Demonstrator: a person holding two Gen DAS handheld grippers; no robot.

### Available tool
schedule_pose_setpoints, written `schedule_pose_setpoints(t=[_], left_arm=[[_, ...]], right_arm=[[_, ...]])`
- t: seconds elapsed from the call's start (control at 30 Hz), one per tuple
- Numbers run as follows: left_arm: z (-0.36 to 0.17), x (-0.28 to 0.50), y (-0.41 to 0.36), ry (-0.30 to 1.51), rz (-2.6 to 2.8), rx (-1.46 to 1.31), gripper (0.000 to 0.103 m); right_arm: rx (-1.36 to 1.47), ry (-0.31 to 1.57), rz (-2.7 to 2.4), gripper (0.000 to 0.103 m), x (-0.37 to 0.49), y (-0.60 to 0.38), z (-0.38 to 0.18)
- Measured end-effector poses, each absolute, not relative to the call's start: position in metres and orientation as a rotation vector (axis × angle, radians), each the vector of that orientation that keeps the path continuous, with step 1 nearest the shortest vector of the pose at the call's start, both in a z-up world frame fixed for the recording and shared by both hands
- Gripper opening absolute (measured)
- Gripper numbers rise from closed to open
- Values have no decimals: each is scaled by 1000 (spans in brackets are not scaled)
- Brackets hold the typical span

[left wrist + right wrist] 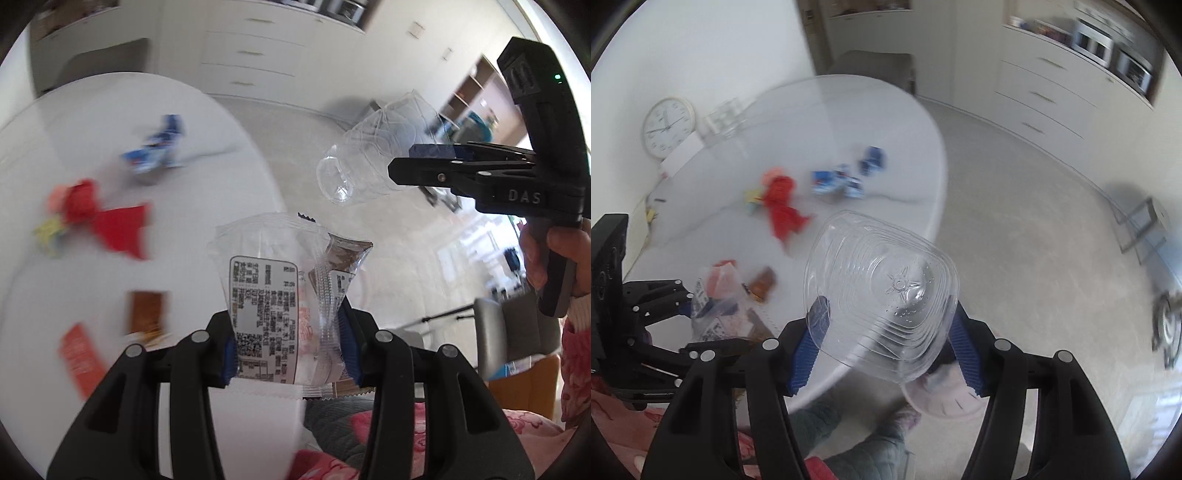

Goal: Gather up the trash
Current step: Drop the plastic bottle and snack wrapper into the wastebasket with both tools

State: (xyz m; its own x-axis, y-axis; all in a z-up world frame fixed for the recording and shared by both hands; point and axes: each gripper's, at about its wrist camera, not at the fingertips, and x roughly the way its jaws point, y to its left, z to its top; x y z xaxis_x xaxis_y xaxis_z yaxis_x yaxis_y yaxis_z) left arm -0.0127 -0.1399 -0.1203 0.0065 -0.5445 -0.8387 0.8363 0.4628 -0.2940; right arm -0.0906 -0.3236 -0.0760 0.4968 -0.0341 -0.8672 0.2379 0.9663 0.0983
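My left gripper clamps clear wrapper, lower centre: light, limp, slippery. My right gripper grips clear bottle sidewalls: thin, crushable.

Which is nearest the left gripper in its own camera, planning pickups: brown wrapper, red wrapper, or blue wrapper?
From the left gripper:
1. Brown wrapper, just left on the table.
2. Red wrapper, farther left, mid-table.
3. Blue wrapper, farthest back.

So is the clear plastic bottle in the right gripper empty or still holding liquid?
Empty, as far as shows: the clear plastic bottle, clamped in the right gripper, is see-through from base to neck, with the floor visible through it and no liquid line.
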Motion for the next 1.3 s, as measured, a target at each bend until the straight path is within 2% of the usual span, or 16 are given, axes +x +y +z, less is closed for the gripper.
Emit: schedule_pose_setpoints(t=[0.13, 0.27, 0.5, 0.57, 0.8, 0.83, 0.87, 0.93, 1.17, 1.3], left_arm=[[-148, -49, -217, 1160, -1145, 390, 46], [-178, -66, -269, 1207, -1125, 400, 65], [-187, -69, -306, 1261, -990, 355, 82], [-180, -65, -302, 1247, -957, 344, 87], [-135, -59, -269, 1158, -783, 314, 92], [-128, -59, -262, 1148, -750, 301, 92], [-122, -59, -254, 1138, -716, 291, 94], [-111, -59, -240, 1125, -664, 259, 95], [-84, -52, -174, 1106, -503, 137, 95], [-76, -44, -141, 1091, -401, 103, 95]], right_arm=[[271, 1038, -198, 64, -139, -375, -85], [296, 1034, -192, 64, -171, -410, -94], [334, 1034, -133, 64, -183, -442, -109], [338, 1033, -114, 64, -184, -445, -113], [326, 1100, -36, 66, -174, -445, -150], [311, 1123, -27, 70, -171, -443, -157], [296, 1138, -30, 81, -170, -442, -163], [261, 1153, -58, 92, -167, -441, -169], [256, 1097, -54, 100, -154, -443, -147], [269, 1049, -27, 100, -137, -438, -124]])
